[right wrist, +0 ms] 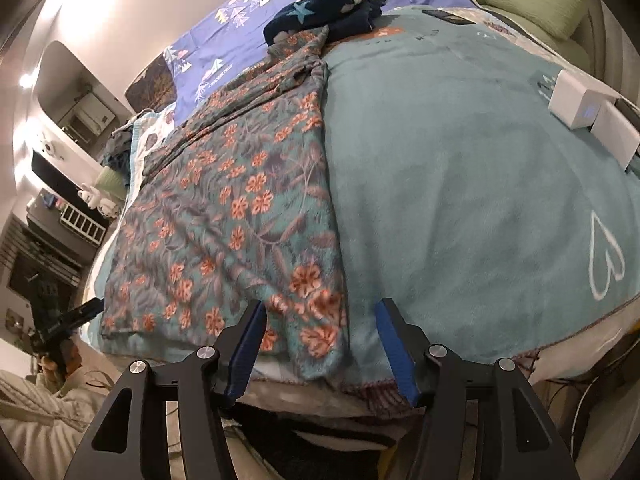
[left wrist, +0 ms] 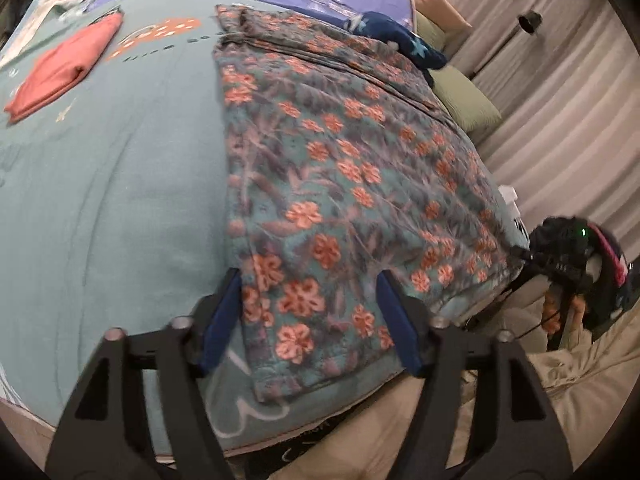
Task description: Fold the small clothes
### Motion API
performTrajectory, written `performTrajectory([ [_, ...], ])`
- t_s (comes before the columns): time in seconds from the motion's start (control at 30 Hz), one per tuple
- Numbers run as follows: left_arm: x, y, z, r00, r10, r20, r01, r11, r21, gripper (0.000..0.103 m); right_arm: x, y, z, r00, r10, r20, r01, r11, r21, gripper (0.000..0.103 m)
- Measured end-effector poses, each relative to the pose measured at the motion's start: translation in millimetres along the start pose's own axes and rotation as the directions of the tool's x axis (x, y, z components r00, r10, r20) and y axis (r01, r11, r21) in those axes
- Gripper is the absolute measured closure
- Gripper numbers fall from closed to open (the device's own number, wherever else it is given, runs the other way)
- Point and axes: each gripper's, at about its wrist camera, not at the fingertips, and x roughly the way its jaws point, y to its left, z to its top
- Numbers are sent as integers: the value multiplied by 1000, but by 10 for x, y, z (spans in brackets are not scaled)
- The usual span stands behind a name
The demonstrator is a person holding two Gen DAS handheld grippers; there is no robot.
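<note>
A teal garment with orange flowers (left wrist: 340, 168) lies spread flat on the teal blanket (left wrist: 120, 208) over the bed. It also shows in the right wrist view (right wrist: 240, 200). My left gripper (left wrist: 310, 280) is open, its blue-padded fingers astride the garment's near left corner, just above the cloth. My right gripper (right wrist: 320, 308) is open, its fingers astride the garment's near right corner. Neither holds the cloth. The right gripper also shows at the right edge of the left wrist view (left wrist: 576, 256).
A folded red garment (left wrist: 60, 68) lies at the far left of the blanket. A dark blue star-patterned garment (right wrist: 328, 8) is bunched at the far end. Two white boxes (right wrist: 592, 116) sit at the bed's right edge. Green pillows (right wrist: 536, 0) lie beyond. The near bed edge is just below both grippers.
</note>
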Motion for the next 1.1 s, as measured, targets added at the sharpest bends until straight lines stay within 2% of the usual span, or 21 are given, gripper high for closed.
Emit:
performTrajectory([
  [0.03, 30, 2, -10, 999, -30, -24, 30, 999, -16, 94, 1, 11, 3, 1000, 0, -1, 0, 1000, -2, 43],
  [0.07, 47, 37, -12, 998, -46, -36, 43, 997, -58, 98, -4, 8, -1, 1000, 4, 3, -4, 1000, 4, 43],
  [0.1, 33, 73, -14, 998, -54, -26, 52, 994, -101, 98, -17, -6, 1, 1000, 17, 6, -17, 1000, 17, 43],
  [0.17, -156, 91, 9, 994, -94, 56, 101, 985, -138, 98, -51, -50, 15, 999, 51, 14, -51, 997, 50, 43],
  [0.23, -429, 65, 57, 976, -167, 139, 185, 975, -127, 98, -86, -111, 24, 996, 86, 21, -88, 992, 89, 43],
  [0.3, -616, 29, 86, 974, -150, 171, 169, 980, -106, 98, -94, -150, 34, 994, 107, 20, -109, 988, 109, 43],
  [0.37, -675, 28, 84, 979, -111, 170, 128, 987, -95, 98, -91, -167, 30, 991, 128, 23, -130, 985, 116, 43],
  [0.53, -482, 146, 29, 988, -113, 109, 129, 981, -148, 98, -44, -188, -17, 984, 175, 17, -175, 978, 111, 41],
  [0.63, -385, 129, 9, 992, -103, 74, 113, 982, -149, 98, -24, -163, -20, 982, 191, 4, -190, 976, 104, 36],
  [0.73, -383, 177, -1, 994, -96, 61, 105, 981, -162, 98, 41, -114, -4, 984, 179, -16, -177, 979, 96, 32],
  [0.8, -365, 200, -22, 994, -97, 52, 104, 979, -176, 98, 71, -43, 6, 989, 142, -34, -139, 987, 75, 32],
  [0.83, -347, 207, -29, 994, -97, 43, 103, 978, -183, 98, 70, -19, 6, 991, 126, -36, -124, 990, 68, 38],
  [0.87, -323, 222, -41, 995, -94, 34, 99, 976, -192, 98, 54, 8, 3, 991, 129, -36, -126, 990, 63, 59],
  [0.9, -303, 234, -46, 995, -93, 27, 96, 975, -202, 98, 54, 18, 1, 984, 172, -56, -168, 983, 69, 75],
  [0.93, -276, 250, -57, 995, -96, 17, 97, 972, -213, 97, 77, 10, -7, 968, 235, -85, -226, 969, 102, 96],
  [0.97, -240, 272, -67, 995, -103, 5, 101, 969, -227, 95, 97, -7, -14, 951, 295, -94, -280, 949, 147, 96],
  [1.0, -207, 287, -76, 994, -105, -10, 99, 966, -239, 85, 100, -17, -5, 947, 311, -81, -295, 940, 169, 96],
  [1.03, -178, 302, -82, 995, -101, -21, 93, 964, -247, 70, 99, -21, 9, 948, 312, -70, -296, 938, 180, 96],
  [1.1, -160, 310, -100, 993, -120, -21, 111, 959, -262, 62, 54, -42, 46, 940, 341, -26, -328, 921, 211, 96],
])
